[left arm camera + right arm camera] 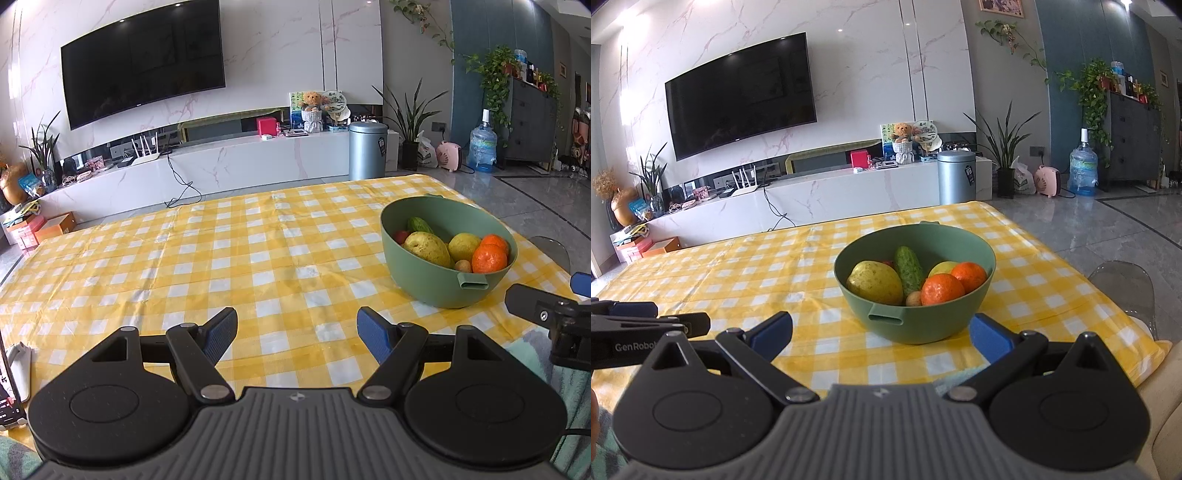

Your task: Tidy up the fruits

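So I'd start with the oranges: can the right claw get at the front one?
Probably yes. The right claw is open and empty, facing the green bowl; the front orange lies on top near the rim, uncovered.

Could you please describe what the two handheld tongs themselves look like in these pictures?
Both match. The left tongs and right tongs each have a ribbed grey body bearing a small emblem, two round black discs, black linkage arms with silver pivots, and blue textured pads. White lettering starting "GenRobo" marks the left one's side in the right wrist view. A thin black cable shows in the left wrist view.
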